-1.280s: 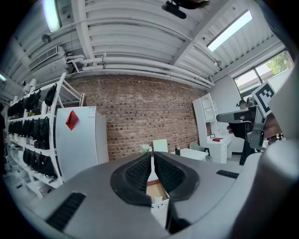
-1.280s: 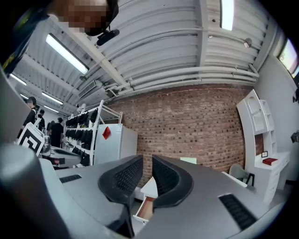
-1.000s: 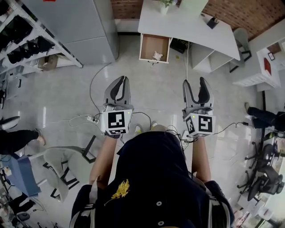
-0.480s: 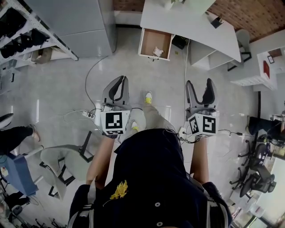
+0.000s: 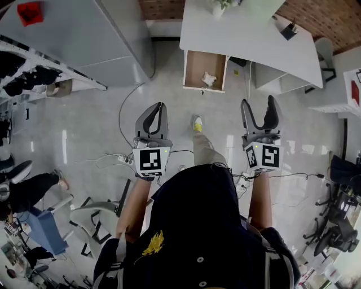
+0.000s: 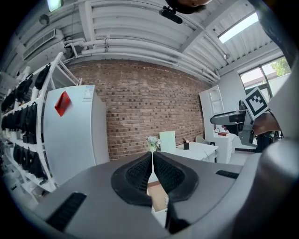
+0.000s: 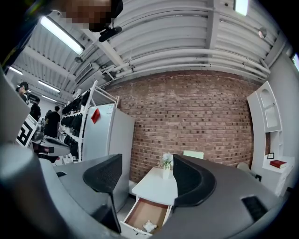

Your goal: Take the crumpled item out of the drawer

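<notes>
**Asker:** Where is the crumpled item?

**Describer:** The crumpled item (image 5: pixel 209 79) is a small white wad. It lies inside the open drawer (image 5: pixel 194 66), close to the drawer's front edge and toward the right side in the head view. The drawer has a brown floor and is pulled out from under a white bench (image 5: pixel 242 31).

**Asker:** What are the 2 grippers doing?

**Describer:** Both are held out over the pale floor (image 5: pixel 84 130), well apart from the drawer and pointing toward it. The left gripper (image 5: pixel 158 108) has its jaws closed together with nothing between them. The right gripper (image 5: pixel 259 104) has jaws that have just been opening. They now stand wide apart and hold nothing. Its own view looks between them at the bench and the drawer with the wad inside.

**Asker:** What else is around?

**Describer:** A tall grey cabinet (image 5: pixel 90 39) stands just left of the drawer and carries 1 red tag (image 5: pixel 29 12). A brick wall (image 7: pixel 201 121) runs behind the bench. A vase of pale flowers (image 7: pixel 166 168) stands on the bench. Between the grippers, 1 foot in a yellow-toed shoe (image 5: pixel 197 123) is set forward on the floor. A cable (image 5: pixel 120 113) trails across the floor near the left gripper.
</notes>
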Available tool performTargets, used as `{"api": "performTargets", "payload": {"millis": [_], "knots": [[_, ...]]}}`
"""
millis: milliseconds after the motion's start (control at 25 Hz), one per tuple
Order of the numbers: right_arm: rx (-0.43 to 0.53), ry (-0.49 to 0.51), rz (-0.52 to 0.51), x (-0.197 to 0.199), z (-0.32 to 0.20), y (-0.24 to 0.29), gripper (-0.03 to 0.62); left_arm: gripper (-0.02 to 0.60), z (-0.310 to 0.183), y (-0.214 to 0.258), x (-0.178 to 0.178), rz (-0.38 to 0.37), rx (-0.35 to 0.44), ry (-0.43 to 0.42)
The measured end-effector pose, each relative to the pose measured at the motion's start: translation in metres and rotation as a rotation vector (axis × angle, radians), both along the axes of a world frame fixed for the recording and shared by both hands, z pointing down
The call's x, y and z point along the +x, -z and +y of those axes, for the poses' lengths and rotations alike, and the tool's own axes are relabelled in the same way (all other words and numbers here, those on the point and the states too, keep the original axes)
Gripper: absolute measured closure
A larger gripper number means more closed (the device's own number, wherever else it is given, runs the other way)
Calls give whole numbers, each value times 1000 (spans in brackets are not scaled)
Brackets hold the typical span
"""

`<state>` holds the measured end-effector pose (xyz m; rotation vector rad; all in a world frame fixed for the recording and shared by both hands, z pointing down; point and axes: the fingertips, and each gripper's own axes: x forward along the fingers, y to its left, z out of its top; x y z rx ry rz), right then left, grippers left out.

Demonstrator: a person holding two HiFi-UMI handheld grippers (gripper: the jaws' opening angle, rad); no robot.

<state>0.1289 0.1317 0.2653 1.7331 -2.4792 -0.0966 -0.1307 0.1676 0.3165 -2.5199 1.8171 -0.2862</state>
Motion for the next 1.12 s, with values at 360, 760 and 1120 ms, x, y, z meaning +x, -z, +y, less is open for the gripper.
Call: {"api": "performTargets", "payload": {"millis": [360,760,1120], "knots": [[-63,71,-12,11,-192,-21,241,554,-194,4,41,-39,-3,-48],[-106,57,26,13,-274,-39,241,554,-294,-10,45,2,-36,-42],[-212,51,25,-24,-280,-80,241,554,-308,-24,36,14,-41,-99]]}}
